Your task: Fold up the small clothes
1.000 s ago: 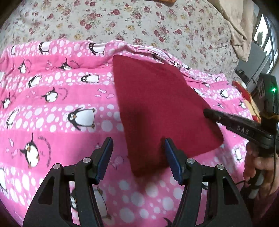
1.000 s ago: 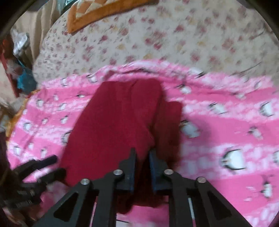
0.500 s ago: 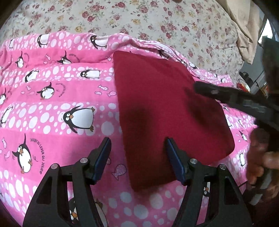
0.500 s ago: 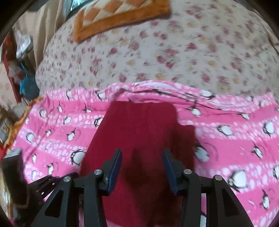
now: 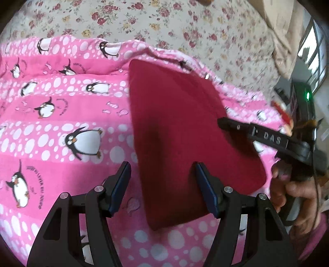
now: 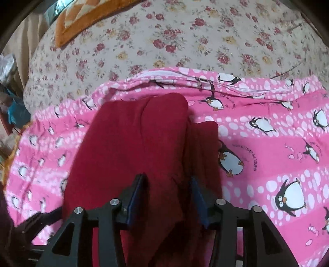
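A bed carries the scene, spread with a pink penguin-print blanket (image 5: pixel 61 127) over a cream floral sheet (image 5: pixel 164 22).

Nearest the left wrist camera, the left hand-held gripper (image 5: pixel 162 184) hangs released, its blue-padded fingers (image 5: pixel 121 184) spread wide. One finger is over the pink blanket and the other over the near part of the red garment (image 5: pixel 181 133); neither visibly grips the fabric. The garment lies flat on the blanket as a folded, roughly four-sided shape, its near corner between the two fingers and its far edge close to the blanket's zippered hem.

To the right in that view, the right hand-held gripper (image 5: pixel 224 123) reaches in from the side, its tip above the garment's right edge, with the person's hand (image 5: pixel 296 197) on the handle.

In the right wrist view, the right hand-held gripper (image 6: pixel 168 197) is likewise released, its fingers apart above the red garment (image 6: pixel 131 147), which shows a raised fold along its right side. Beyond the blanket's hem lies the floral sheet, and at the far edge an orange patterned cushion (image 6: pixel 82 18).
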Demonstrator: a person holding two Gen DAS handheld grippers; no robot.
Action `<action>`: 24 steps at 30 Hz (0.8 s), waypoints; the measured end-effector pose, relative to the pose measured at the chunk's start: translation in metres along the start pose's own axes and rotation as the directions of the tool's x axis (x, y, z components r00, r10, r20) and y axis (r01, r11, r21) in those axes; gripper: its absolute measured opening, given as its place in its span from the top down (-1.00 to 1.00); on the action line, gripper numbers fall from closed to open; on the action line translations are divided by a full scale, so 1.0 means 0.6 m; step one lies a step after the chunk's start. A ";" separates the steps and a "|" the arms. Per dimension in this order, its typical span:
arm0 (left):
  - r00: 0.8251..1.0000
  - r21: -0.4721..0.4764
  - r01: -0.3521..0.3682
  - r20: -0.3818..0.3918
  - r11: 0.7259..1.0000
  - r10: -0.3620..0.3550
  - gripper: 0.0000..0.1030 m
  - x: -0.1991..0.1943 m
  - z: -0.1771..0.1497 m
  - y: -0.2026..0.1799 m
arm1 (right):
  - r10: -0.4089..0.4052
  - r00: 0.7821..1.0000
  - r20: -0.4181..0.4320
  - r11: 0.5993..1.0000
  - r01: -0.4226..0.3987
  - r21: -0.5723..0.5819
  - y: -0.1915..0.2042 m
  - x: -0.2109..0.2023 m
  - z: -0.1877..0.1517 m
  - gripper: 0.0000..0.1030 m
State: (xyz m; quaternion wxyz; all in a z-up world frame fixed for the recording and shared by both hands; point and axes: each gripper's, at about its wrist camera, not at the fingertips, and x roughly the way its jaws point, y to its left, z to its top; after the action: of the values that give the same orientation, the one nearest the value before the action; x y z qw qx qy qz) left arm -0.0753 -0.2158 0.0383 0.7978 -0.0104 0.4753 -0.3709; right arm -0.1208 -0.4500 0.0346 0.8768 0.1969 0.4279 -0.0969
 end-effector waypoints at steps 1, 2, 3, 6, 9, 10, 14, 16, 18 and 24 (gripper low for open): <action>1.000 -0.014 0.016 0.007 1.000 -0.015 -0.42 0.000 0.004 0.003 | 0.014 1.000 0.005 1.000 -0.014 0.012 -0.004 -0.004 0.002 0.02; 0.999 -0.031 0.031 0.017 0.999 -0.031 -0.54 0.002 0.009 0.008 | 0.024 1.000 0.016 0.999 -0.024 0.025 -0.009 -0.008 0.003 -0.10; 0.999 -0.044 0.041 0.023 0.998 -0.040 -0.56 0.004 0.012 0.011 | 0.006 1.000 0.026 0.999 -0.007 0.034 -0.015 -0.011 0.003 -0.48; 0.998 -0.068 0.058 0.005 0.996 -0.058 -0.56 0.022 0.020 0.018 | -0.037 0.998 0.056 0.997 0.033 0.073 -0.041 -0.011 0.003 -0.69; 0.997 -0.085 0.072 -0.026 0.994 -0.074 -0.57 0.046 0.022 0.022 | 0.087 0.996 0.021 0.989 -0.089 0.114 -0.066 0.012 0.004 -0.69; 0.996 -0.089 0.081 -0.024 0.993 -0.083 -0.59 0.050 0.024 0.023 | 0.121 0.993 0.016 0.984 -0.122 0.129 -0.074 0.021 0.004 -0.70; 0.992 -0.098 0.117 -0.024 0.988 -0.120 -0.66 0.065 0.033 0.025 | 0.254 0.967 0.005 0.951 -0.251 0.182 -0.090 0.055 0.006 -0.76; 0.990 -0.097 0.135 -0.017 0.986 -0.137 -0.66 0.065 0.032 0.025 | 0.279 0.960 0.007 0.946 -0.277 0.167 -0.086 0.060 0.006 -0.73; 0.988 -0.076 0.153 -0.021 0.985 -0.155 -0.42 0.059 0.030 0.021 | 0.280 0.960 -0.009 0.951 -0.276 0.143 -0.074 0.063 0.006 -0.43; 0.978 -0.066 0.206 0.007 0.976 -0.206 0.10 -0.018 0.029 0.016 | 0.292 0.956 0.010 0.952 -0.292 0.090 -0.040 0.004 0.008 0.05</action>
State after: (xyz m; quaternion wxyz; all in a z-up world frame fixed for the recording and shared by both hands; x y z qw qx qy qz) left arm -0.0596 -0.2081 0.0525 0.7542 -0.0861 0.4837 -0.4357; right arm -0.1238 -0.4738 0.0293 0.8710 0.2977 0.3906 0.0148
